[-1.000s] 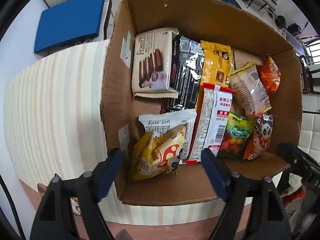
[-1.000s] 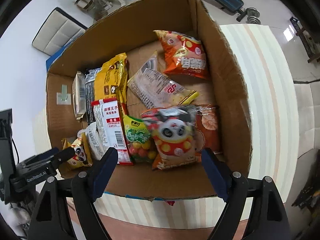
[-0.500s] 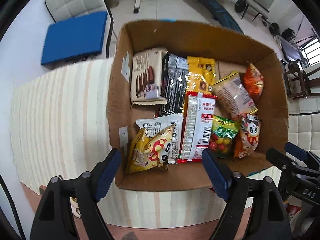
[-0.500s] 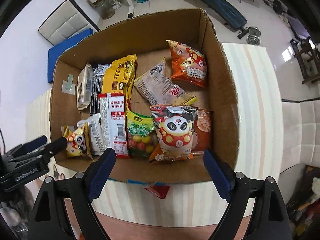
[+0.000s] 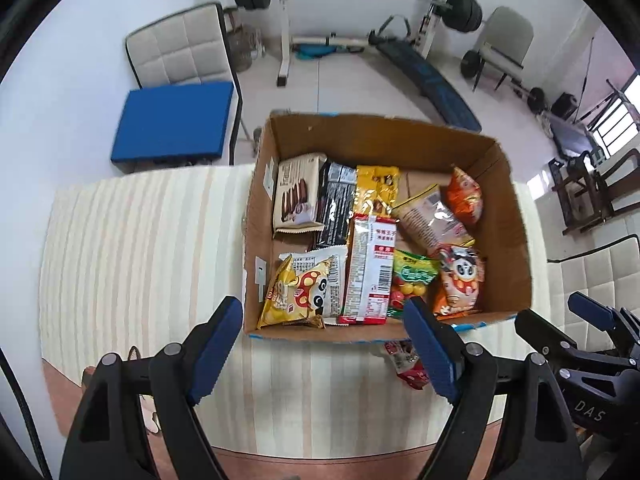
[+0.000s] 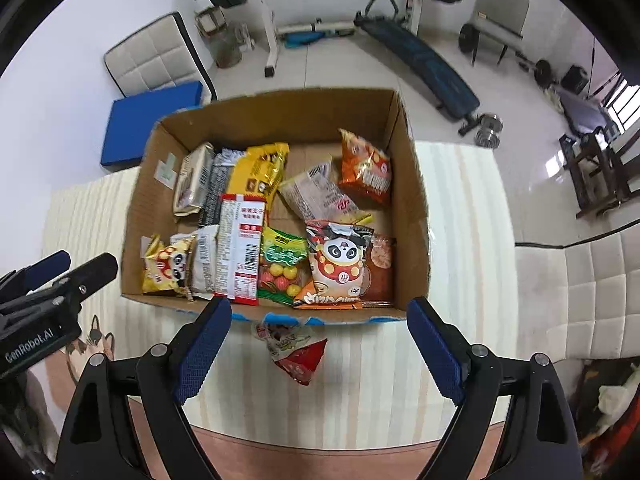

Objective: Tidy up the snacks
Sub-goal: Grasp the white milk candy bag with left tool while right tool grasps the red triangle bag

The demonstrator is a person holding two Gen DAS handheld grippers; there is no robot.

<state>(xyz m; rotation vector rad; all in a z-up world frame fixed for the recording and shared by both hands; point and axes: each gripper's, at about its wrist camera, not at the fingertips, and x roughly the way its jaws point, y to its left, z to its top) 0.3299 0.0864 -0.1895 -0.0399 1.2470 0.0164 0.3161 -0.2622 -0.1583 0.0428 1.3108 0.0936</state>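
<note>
A cardboard box (image 5: 516,240) (image 6: 416,216) full of several snack packs stands on a striped table. Inside are a yellow panda bag (image 5: 296,296), a red-and-white pack (image 5: 370,268) and an orange panda bag (image 6: 338,264). One red snack pack (image 6: 298,350) (image 5: 408,364) lies on the table just in front of the box. My left gripper (image 5: 324,352) is open and empty, above the table before the box. My right gripper (image 6: 318,350) is open and empty, with the red pack lying between its fingers in view.
The striped tabletop (image 5: 140,248) extends left of the box, and its front edge (image 6: 320,440) is near me. Behind the table are a blue cushion (image 5: 172,120), white chairs and a weight bench (image 6: 420,60) on a tiled floor.
Both grippers have pulled back and up from the box. The box now looks smaller, and the red pack on the table in front of it has come into view.
</note>
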